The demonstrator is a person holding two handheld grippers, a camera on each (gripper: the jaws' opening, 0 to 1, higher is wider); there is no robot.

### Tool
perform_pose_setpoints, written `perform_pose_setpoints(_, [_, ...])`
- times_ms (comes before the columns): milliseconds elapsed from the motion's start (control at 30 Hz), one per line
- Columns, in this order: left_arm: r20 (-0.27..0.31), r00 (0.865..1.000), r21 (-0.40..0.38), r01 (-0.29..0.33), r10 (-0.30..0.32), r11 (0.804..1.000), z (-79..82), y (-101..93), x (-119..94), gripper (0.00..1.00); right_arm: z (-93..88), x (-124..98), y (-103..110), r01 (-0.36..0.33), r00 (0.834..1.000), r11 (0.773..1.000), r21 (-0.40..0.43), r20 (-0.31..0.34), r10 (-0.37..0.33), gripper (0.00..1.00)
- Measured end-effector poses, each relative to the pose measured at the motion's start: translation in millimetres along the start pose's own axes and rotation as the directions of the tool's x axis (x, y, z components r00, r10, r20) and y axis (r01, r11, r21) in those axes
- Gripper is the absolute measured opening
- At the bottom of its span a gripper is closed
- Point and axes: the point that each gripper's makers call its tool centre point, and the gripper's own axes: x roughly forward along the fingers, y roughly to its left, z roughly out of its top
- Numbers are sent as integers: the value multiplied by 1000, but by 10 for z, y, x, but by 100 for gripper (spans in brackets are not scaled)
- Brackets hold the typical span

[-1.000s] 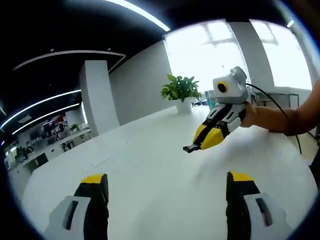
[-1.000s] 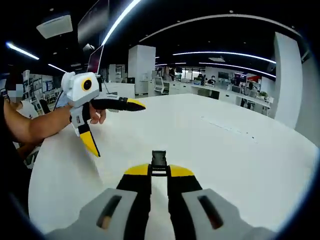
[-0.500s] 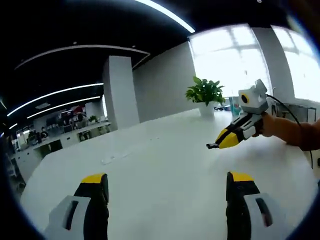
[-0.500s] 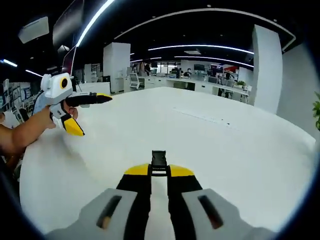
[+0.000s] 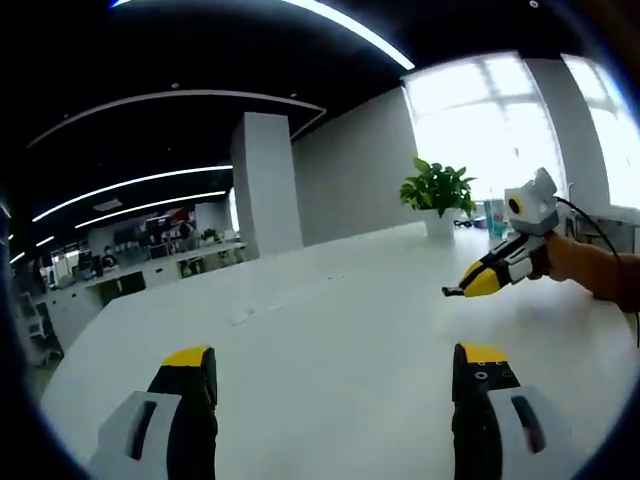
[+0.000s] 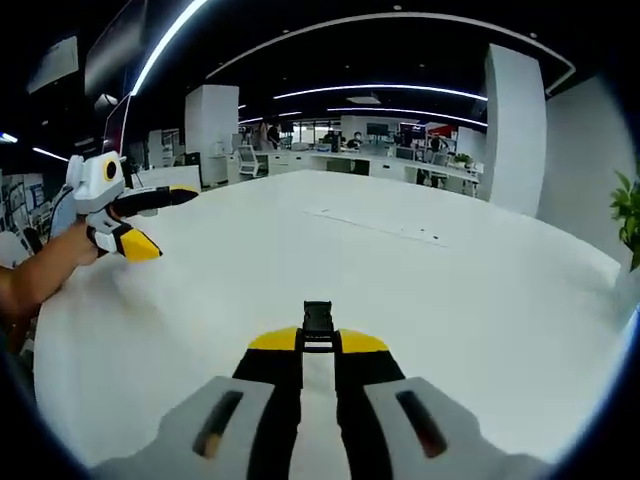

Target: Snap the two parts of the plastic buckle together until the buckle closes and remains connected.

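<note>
buckle part (image 6: 317,318): small black plastic piece at lower centre of the right gripper view, nipped at the tip of my right gripper (image 6: 318,345).
right gripper: jaws pressed together on that part.
left gripper (image 5: 333,375): jaws wide apart, holding nothing; it also shows at far left of the right gripper view.
handling: i judge it light, stiff and slick; grip the flat body, leave the mating end free.
second part: i cannot find it on the table (image 5: 330,320).
hard to make out: which half i hold.
</note>
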Motion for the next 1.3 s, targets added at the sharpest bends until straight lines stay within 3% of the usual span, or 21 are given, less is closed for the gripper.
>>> perform_pose_setpoints(200, [37,999,-10,8,-7,1000,88,-13,-20,100,37,-31,-45,23,1000,1000,0,12,-23,9])
perform_pose_setpoints(633, [33,999,1,23,-23,1000,82,-34,-7,100,40,7,-129,50,999,999,16,15,-50,9])
perform_pose_setpoints(1067, [33,998,15,43,-44,999,72,-88,12,100,87,125,-173,28,1000,999,36,-10,-28,9])
perform_pose_setpoints(1167, [30,999,26,45,-46,999,60,-97,25,100,107,192,-154,-4,1000,998,57,-6,4,9])
perform_pose_setpoints(1300, [18,998,24,62,-63,998,36,-129,35,100,110,224,-143,10,1000,999,38,-19,-10,9])
